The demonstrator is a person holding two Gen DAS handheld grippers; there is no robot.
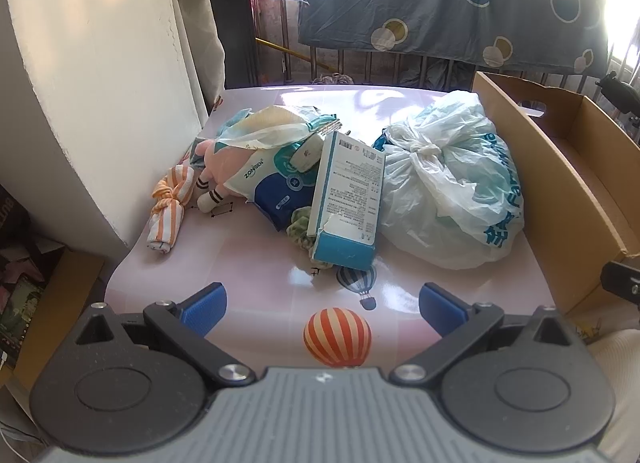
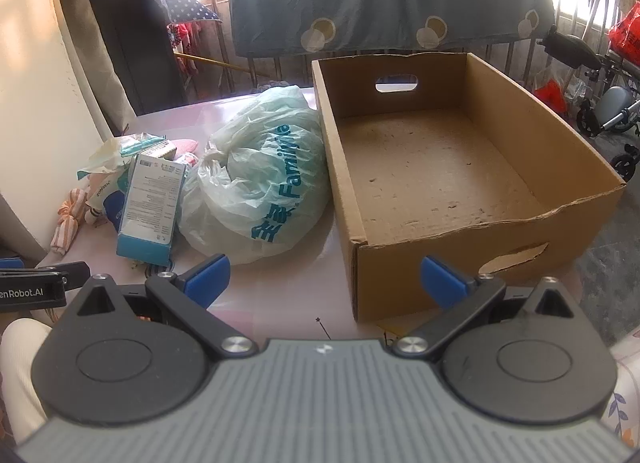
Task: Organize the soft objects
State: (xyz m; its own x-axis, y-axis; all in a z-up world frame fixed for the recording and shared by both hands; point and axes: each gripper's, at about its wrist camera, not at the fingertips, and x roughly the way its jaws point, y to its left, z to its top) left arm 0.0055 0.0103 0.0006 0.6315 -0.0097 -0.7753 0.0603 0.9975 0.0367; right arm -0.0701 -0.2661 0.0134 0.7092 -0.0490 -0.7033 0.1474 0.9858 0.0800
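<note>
Two handheld grippers hover over a pale pink worktop [image 1: 248,263], both with blue-padded fingers spread wide and holding nothing: the left gripper [image 1: 323,305] faces a heap of soft things, the right gripper [image 2: 325,277] faces a cardboard box [image 2: 472,231] with nothing inside. In the heap, a knotted white plastic bag [image 1: 448,199] lies just beside the box; a blue-and-white carton [image 1: 348,199] leans against it; further left are a wipes pack [image 1: 276,187], a pink plush toy [image 1: 224,163] and an orange-striped cloth roll [image 1: 170,207].
</note>
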